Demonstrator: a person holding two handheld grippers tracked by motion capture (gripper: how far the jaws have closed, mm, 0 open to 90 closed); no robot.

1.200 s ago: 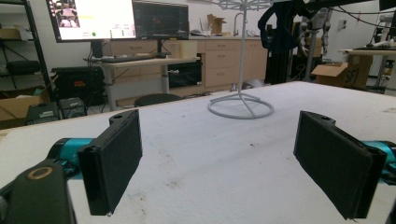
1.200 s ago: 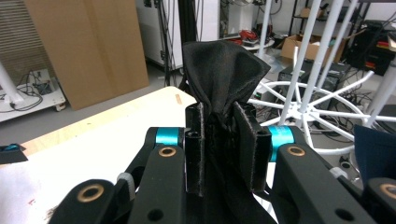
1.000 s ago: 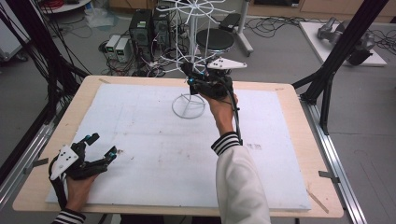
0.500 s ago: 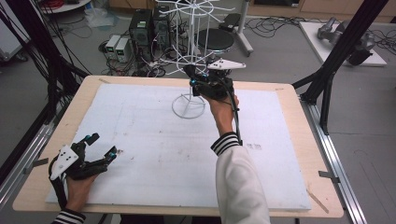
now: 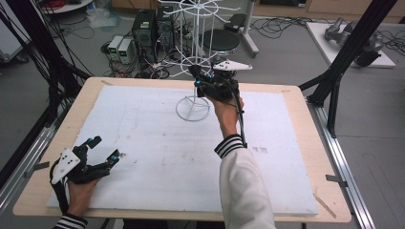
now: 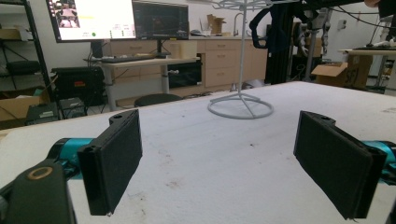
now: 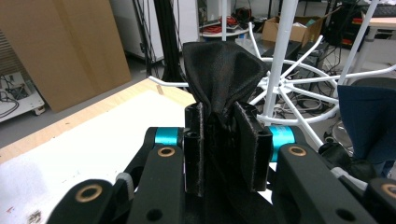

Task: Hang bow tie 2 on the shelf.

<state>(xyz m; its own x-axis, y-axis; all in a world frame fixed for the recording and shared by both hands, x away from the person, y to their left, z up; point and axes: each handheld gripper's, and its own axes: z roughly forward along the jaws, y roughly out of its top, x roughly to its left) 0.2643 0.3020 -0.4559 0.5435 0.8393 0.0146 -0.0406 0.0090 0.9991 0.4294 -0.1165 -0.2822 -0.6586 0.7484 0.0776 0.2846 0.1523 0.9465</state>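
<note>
We are seeing even, bright indoor light from overhead, casting only soft shadows on the white table cover (image 5: 143, 124). The monitor (image 6: 91, 18) is glaring, overexposed. The near jaws are blurring slightly, and far backgrounds are softening.

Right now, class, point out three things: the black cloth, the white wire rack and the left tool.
black cloth (image 7: 219, 70), right gripper view, bunched top above the jaws.
white wire rack (image 5: 193, 109), high view, ring base on the table.
left tool (image 5: 105, 150), high view, between its open jaws.
</note>
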